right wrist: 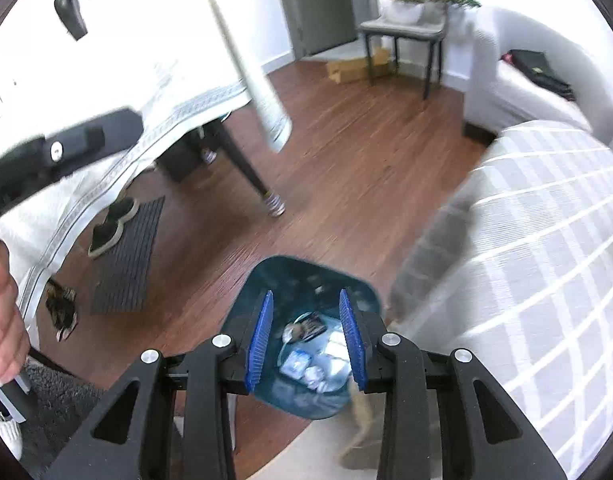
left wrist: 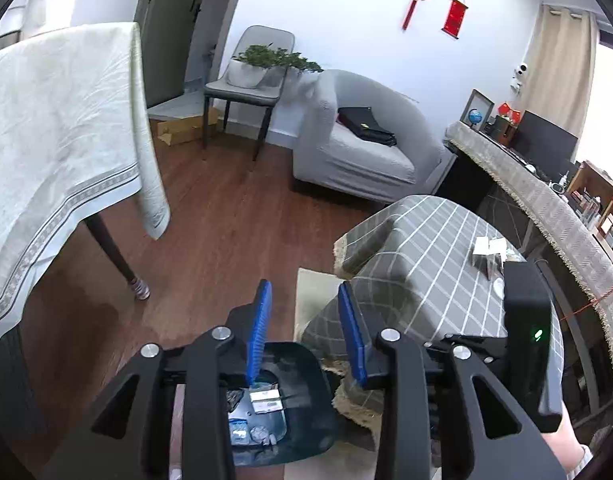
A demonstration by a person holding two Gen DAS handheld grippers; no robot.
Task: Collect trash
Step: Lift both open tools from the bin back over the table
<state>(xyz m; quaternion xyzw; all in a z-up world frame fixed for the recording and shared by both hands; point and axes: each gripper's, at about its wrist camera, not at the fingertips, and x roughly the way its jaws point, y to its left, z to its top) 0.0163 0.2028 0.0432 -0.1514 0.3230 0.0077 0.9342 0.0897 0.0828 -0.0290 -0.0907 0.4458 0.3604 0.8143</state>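
Note:
A dark teal trash bin (left wrist: 302,408) stands on the floor beside a low table with a grey checked cloth (left wrist: 434,256). Several wrappers and packets (left wrist: 266,400) lie in its bottom, also seen in the right wrist view (right wrist: 314,356). My left gripper (left wrist: 306,312) is open and empty above the bin's rim. My right gripper (right wrist: 306,320) is open and empty right over the bin (right wrist: 306,280). Small pieces of trash (left wrist: 488,254) lie on the checked cloth. The other gripper's black body (left wrist: 526,328) shows at the right of the left wrist view.
A dining table with a white cloth (left wrist: 54,140) and dark leg (left wrist: 114,256) stands to the left. A grey armchair (left wrist: 358,144) with a black bag, a chair holding a potted plant (left wrist: 258,68) and a long desk (left wrist: 546,208) lie beyond. A dark mat with shoes (right wrist: 126,252) lies under the table.

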